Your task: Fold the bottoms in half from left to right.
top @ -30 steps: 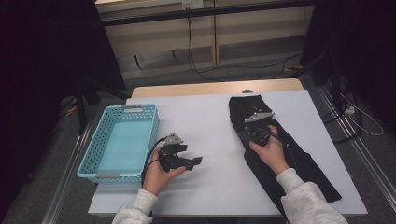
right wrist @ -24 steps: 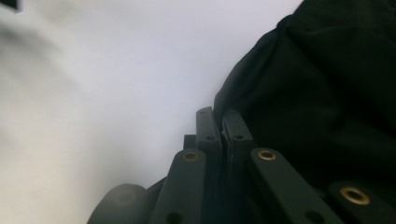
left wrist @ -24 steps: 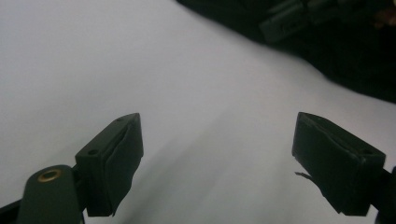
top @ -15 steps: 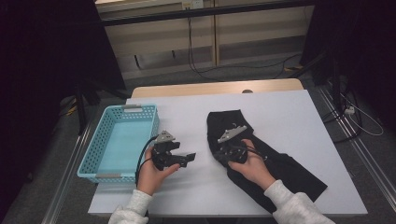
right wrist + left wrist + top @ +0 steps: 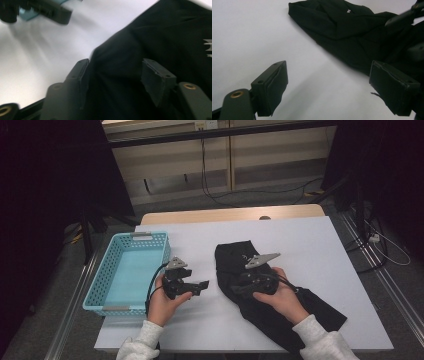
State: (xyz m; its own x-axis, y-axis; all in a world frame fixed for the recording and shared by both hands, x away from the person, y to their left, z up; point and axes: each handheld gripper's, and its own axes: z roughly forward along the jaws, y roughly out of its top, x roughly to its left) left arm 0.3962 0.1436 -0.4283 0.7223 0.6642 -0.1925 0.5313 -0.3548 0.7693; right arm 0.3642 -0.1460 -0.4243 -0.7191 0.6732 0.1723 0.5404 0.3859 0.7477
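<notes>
One black garment [image 5: 260, 285], one blue basket [image 5: 112, 270], two grippers [image 5: 202, 285]

A turquoise basket [image 5: 102, 285] sits at the white table's [image 5: 310, 245] left.

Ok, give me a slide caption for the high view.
Right gripper, jaws just opened, over folded black garment; left gripper open beside blue basket.

Blurred left tool [image 5: 37, 11] at the right gripper view's top edge, basket [image 5: 27, 14] mostly hidden.
</notes>
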